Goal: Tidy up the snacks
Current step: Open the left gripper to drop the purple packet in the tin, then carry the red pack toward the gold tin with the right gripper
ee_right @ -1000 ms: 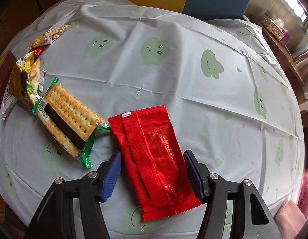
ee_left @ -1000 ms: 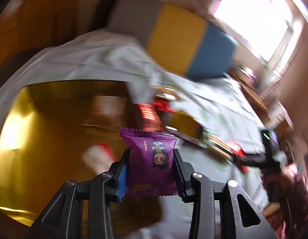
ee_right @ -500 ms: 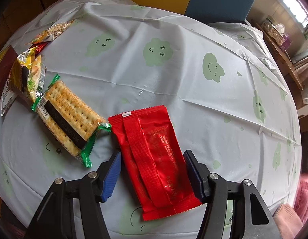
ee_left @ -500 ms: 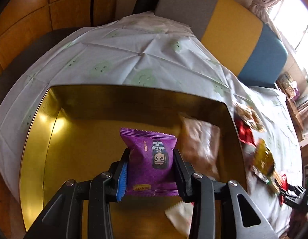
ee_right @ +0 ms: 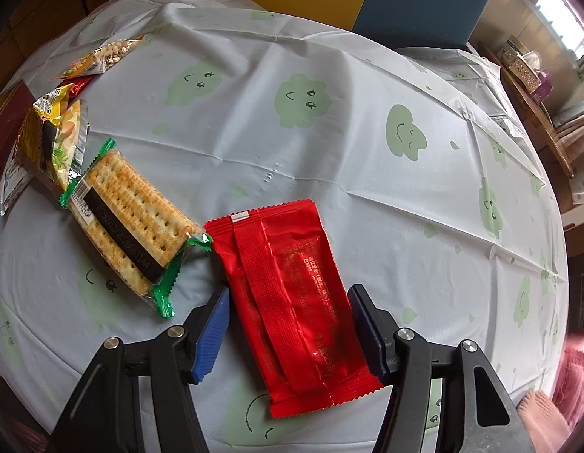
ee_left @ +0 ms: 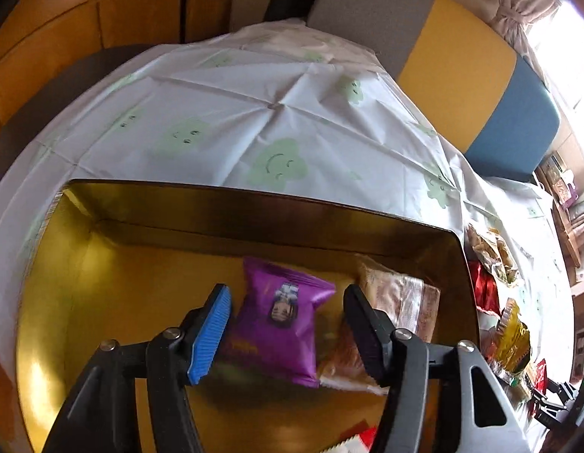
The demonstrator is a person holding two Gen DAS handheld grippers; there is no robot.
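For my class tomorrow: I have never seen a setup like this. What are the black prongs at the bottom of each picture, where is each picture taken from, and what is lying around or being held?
No robot here: a person holds a two-finger tool in each hand, with a wide-angle camera on each looking along its fingers.

Left-hand view: the left tool is over a gold tin. Its jaws are opening, and the purple snack packet between them sits free of the pads, beside a pale brown packet.

Right-hand view: the right tool points down at a tablecloth printed with green clouds. A red packet lies between its open fingers, not visibly pinched. Left of it lie a cracker pack and more wrapped snacks.
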